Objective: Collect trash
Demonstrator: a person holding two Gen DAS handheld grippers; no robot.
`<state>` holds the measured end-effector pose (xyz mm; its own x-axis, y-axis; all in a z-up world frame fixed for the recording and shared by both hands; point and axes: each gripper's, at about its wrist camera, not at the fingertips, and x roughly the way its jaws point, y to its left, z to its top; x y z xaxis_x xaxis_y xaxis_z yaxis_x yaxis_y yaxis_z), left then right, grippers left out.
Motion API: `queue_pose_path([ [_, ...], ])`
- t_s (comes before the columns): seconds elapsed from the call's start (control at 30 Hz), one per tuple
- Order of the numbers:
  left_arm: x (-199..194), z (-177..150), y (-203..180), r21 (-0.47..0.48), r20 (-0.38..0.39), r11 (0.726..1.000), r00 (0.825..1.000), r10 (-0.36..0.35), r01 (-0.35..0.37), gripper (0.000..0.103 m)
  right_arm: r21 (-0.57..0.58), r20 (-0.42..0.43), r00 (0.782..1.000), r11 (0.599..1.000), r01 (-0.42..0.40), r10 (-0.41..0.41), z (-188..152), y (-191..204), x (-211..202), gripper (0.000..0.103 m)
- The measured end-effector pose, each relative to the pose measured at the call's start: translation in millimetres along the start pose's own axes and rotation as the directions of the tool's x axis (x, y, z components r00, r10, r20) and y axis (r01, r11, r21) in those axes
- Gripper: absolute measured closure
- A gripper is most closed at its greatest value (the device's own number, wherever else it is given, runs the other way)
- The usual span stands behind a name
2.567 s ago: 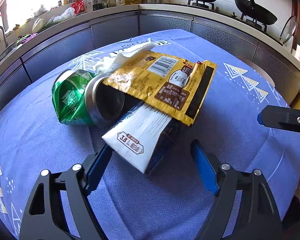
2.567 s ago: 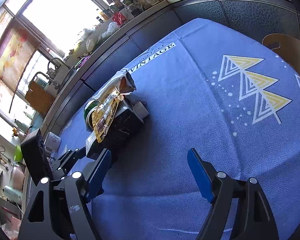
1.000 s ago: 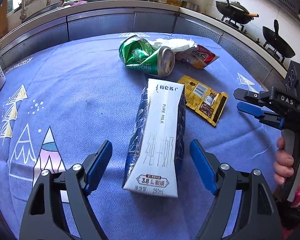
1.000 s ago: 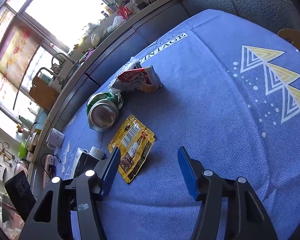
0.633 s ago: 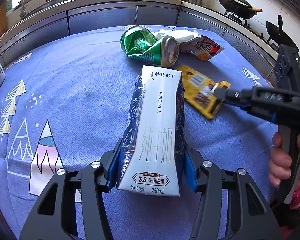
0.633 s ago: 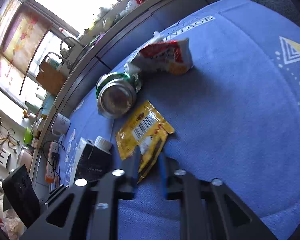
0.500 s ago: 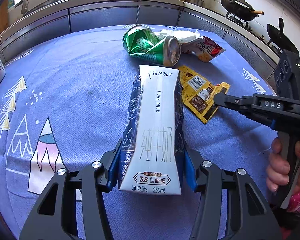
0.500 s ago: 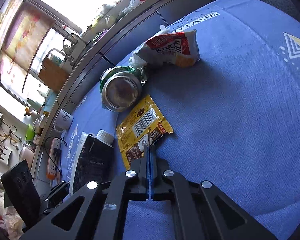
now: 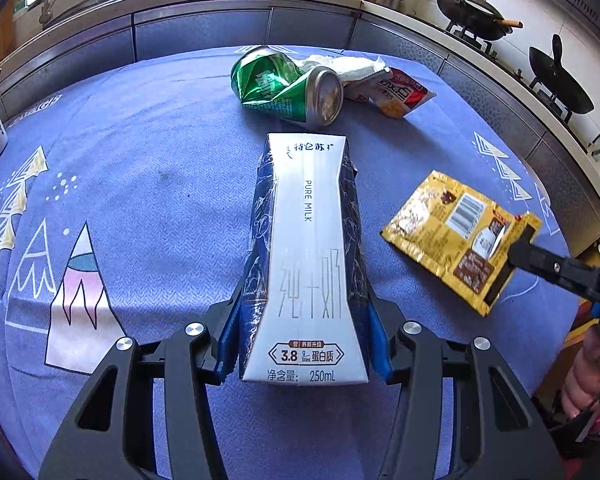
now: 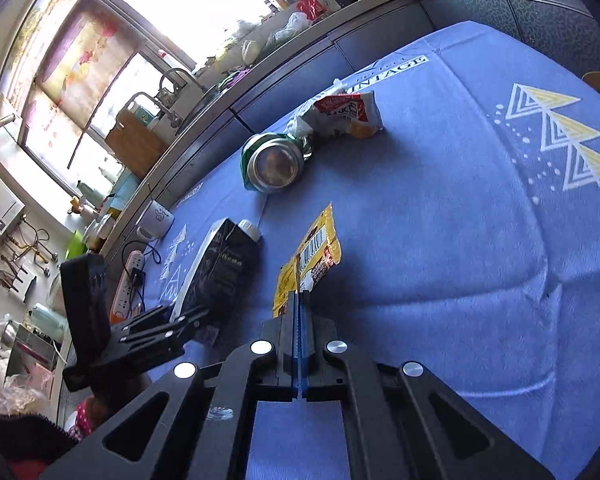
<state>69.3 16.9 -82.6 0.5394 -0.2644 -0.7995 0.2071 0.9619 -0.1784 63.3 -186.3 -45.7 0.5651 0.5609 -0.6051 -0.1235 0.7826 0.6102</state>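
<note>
Tablecloth first: your blue fabric tablecloth (image 9: 148, 200) with white and yellow triangle prints covers the whole work surface, and every piece of trash sits over it. Your left gripper (image 9: 304, 344) has its blue pads pressed against both long sides of the white and dark-blue 250 mL milk carton (image 9: 308, 256), which points away from you with its base nearest the camera. In your right wrist view the same carton (image 10: 224, 268) shows its dark face and white screw cap, with the left gripper (image 10: 188, 316) clamped on its near end. Beyond the carton lies the crushed green aluminium drink can (image 9: 288, 86) on its side, its round silver end turned toward your right. Touching the can's far side is the crumpled white, red and orange snack bag (image 9: 384, 88). Your right gripper (image 10: 299, 300) has its fingers pinched flat together on the edge of the yellow foil sachet with a barcode (image 10: 312, 256); the sachet (image 9: 456, 232) sits to the right of the carton, apart from it.
</note>
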Motion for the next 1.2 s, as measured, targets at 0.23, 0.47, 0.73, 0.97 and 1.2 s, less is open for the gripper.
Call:
queue_pose_path([
  [0.23, 3.5, 0.1, -18.4, 0.034, -0.013, 0.999, 1.0, -0.014, 0.014, 0.053, -0.032, -0.053, 0.998, 0.999, 0.018, -0.02, -19.1, 0.2, -0.7, 0.049],
  [0.47, 6.6, -1.9, -24.7, 0.043, -0.024, 0.999, 1.0, -0.012, 0.013, 0.053, 0.033, 0.009, 0.999, 0.999, 0.035, -0.035, 0.4, -25.7, -17.8, 0.049],
  [0.73, 9.2, -3.2, -23.8, 0.042, -0.026, 0.999, 0.999, -0.023, 0.024, 0.053, 0.14, -0.049, 0.999, 0.99, -0.001, 0.008, 16.8, -47.0, 13.9, 0.061],
  [0.97, 10.0, -6.2, -26.4, 0.061, -0.014, 0.998, 1.0, -0.011, 0.012, 0.053, 0.161, -0.089, 0.993, 0.985, -0.066, 0.081, 17.1, -40.1, 33.3, 0.066],
  [1.2, 9.3, -7.3, -27.2, 0.068, -0.008, 0.998, 1.0, -0.008, 0.008, 0.053, 0.207, -0.138, 0.972, 0.965, -0.159, 0.19, 8.5, -31.8, 50.3, 0.077],
])
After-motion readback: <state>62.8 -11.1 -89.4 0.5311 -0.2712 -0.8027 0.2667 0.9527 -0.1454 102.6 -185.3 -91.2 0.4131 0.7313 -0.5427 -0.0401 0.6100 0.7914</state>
